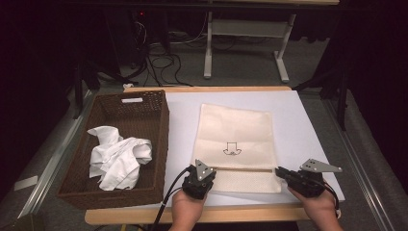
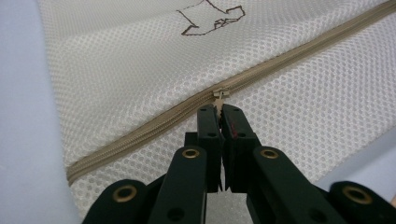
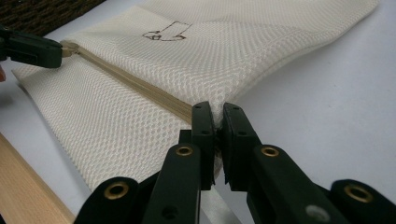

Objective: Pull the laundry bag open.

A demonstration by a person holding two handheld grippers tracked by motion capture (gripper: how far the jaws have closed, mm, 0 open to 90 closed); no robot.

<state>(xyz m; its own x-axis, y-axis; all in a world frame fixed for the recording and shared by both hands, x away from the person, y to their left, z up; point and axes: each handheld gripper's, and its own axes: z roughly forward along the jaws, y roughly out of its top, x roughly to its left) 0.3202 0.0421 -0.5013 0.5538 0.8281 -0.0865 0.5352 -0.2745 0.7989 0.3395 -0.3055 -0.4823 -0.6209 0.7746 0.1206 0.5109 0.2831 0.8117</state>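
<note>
High view: mesh bag (image 1: 235,139) flat on worktop (image 1: 298,125), zipper (image 1: 243,169) running left–right between both hands.

Left view: left hand-held gripper (image 2: 220,109) pinching zipper pull (image 2: 220,97) (near zipper's left end).

Right view: right hand-held gripper (image 3: 218,116) clamped on bag's right edge, zipper stretching away toward left one.

From above we see a cream mesh laundry bag (image 1: 235,139) with a small dark printed mark lying flat on the white-covered wooden desk (image 1: 308,120). Our left claw (image 1: 208,179) sits at the bag's near left corner, at the end of its zip line, and our right claw (image 1: 280,172) meets the near right corner. Left of the bag stands a dark brown woven rectangular basket (image 1: 161,120) holding a crumpled white cloth (image 1: 118,159).
</note>
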